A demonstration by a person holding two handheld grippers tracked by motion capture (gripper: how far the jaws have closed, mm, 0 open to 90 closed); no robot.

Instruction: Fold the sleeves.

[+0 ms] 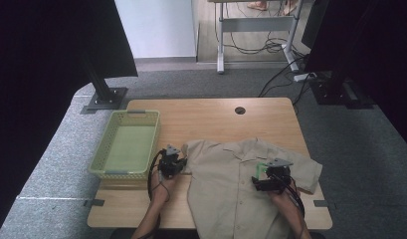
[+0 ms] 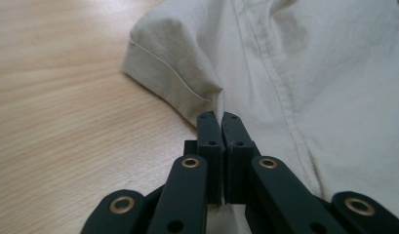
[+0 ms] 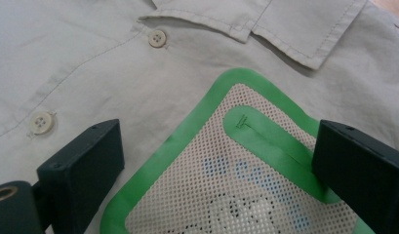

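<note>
Beige shirt (image 1: 236, 184) lies flat on the desk (image 1: 211, 114), right of the green basket (image 1: 126, 144). Left hand-held gripper (image 2: 219, 117) is clamped on the shirt's sleeve edge. Right hand-held gripper (image 3: 216, 161) hangs wide open over a green-rimmed mesh pouch (image 3: 236, 180) lying on the shirt front.

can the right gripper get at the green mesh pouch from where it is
Probably yes. The right gripper has its jaws open on either side of the green mesh pouch, which lies flat on the shirt; nothing sits between them.
</note>
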